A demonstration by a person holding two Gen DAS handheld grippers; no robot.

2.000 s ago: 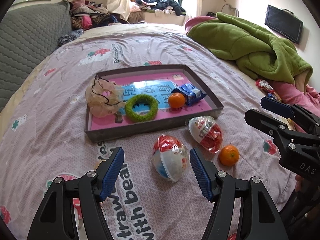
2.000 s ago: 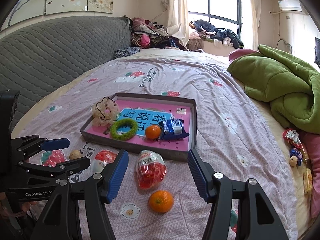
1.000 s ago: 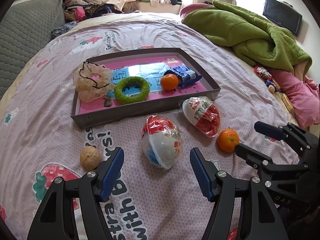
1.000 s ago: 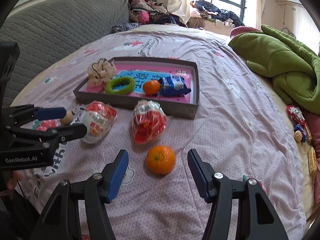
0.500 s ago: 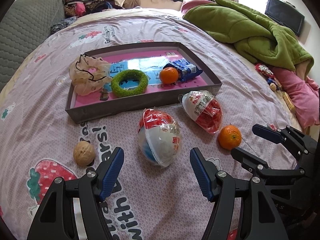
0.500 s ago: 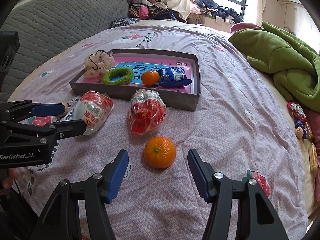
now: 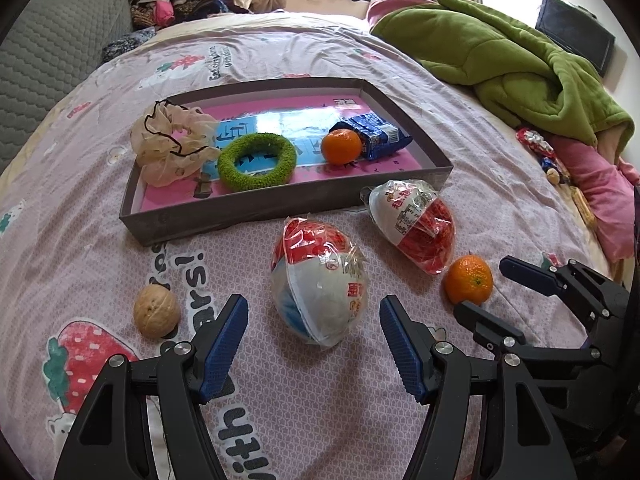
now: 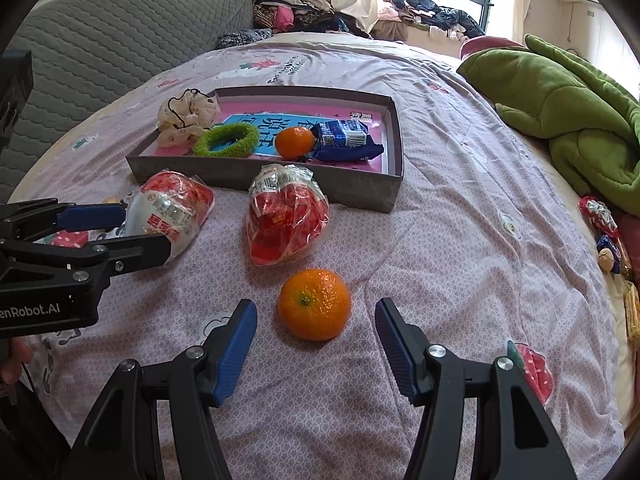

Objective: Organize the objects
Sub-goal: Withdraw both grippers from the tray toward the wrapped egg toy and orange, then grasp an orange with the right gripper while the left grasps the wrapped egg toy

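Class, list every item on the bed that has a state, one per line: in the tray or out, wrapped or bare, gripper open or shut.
Tray: open-topped, partly filled.
Scrunchie: draped over tray's rim.
Green ring: in tray, flat.
Tray orange: in tray, bare.
Blue packet: in tray, sealed.
White-and-red egg: outside, wrapped.
Red egg: outside, wrapped.
Loose orange: outside, bare.
Walnut: outside, unshelled.
Left gripper: open.
Right gripper: open.

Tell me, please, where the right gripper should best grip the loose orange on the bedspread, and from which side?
Probably across the orange's widest middle, coming from above and the near side. It is round, lies free of the red packet, and already sits ahead of the open right gripper.
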